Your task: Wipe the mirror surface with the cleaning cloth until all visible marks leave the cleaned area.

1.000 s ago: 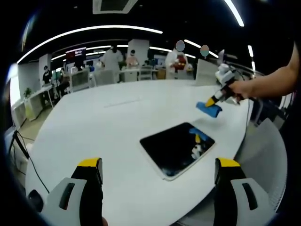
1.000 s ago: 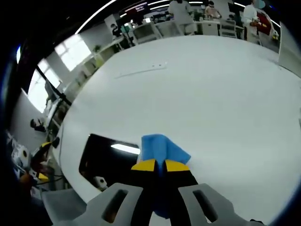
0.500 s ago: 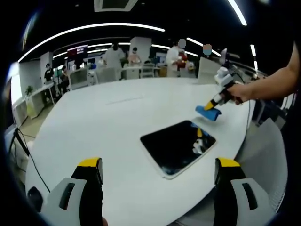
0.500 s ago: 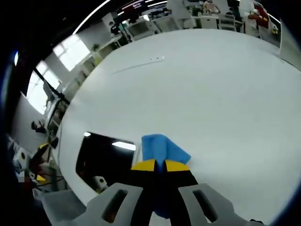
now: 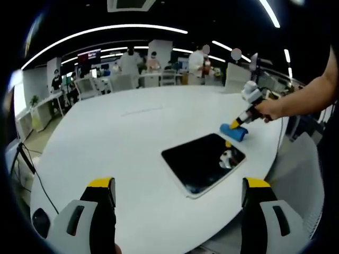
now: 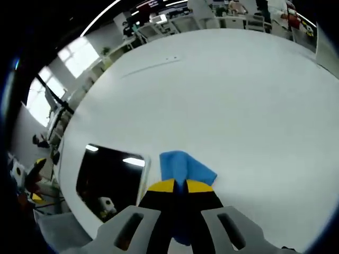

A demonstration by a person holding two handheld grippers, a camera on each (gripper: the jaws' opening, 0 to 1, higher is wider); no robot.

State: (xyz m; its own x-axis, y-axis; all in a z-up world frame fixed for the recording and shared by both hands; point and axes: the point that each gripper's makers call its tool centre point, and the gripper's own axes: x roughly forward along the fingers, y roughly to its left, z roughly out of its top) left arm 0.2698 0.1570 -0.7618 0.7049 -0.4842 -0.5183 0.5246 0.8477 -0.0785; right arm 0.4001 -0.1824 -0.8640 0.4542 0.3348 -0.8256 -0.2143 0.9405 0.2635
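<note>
A dark rectangular mirror (image 5: 202, 161) with a pale frame lies flat on the white table (image 5: 116, 143). My right gripper (image 5: 237, 122), held by a person's hand, stands just past the mirror's far right corner, shut on a blue cleaning cloth (image 5: 233, 132) that rests on the table. In the right gripper view the mirror (image 6: 108, 177) lies left of the jaws. The blue cloth (image 6: 183, 166) sticks out beyond the closed right gripper (image 6: 178, 186), beside the mirror's edge. My left gripper (image 5: 177, 186) hangs open near the table's front edge, with nothing between its jaws.
The table's curved edge (image 5: 280, 143) runs close behind the cloth on the right. A thin line (image 6: 151, 67) marks the far tabletop. Desks, chairs and several people (image 5: 127, 66) stand at the back of the room. A cable (image 5: 26, 164) hangs at the left.
My right gripper has carried the cloth lower, from above the table down onto it beside the mirror's corner. The left gripper stays still and open.
</note>
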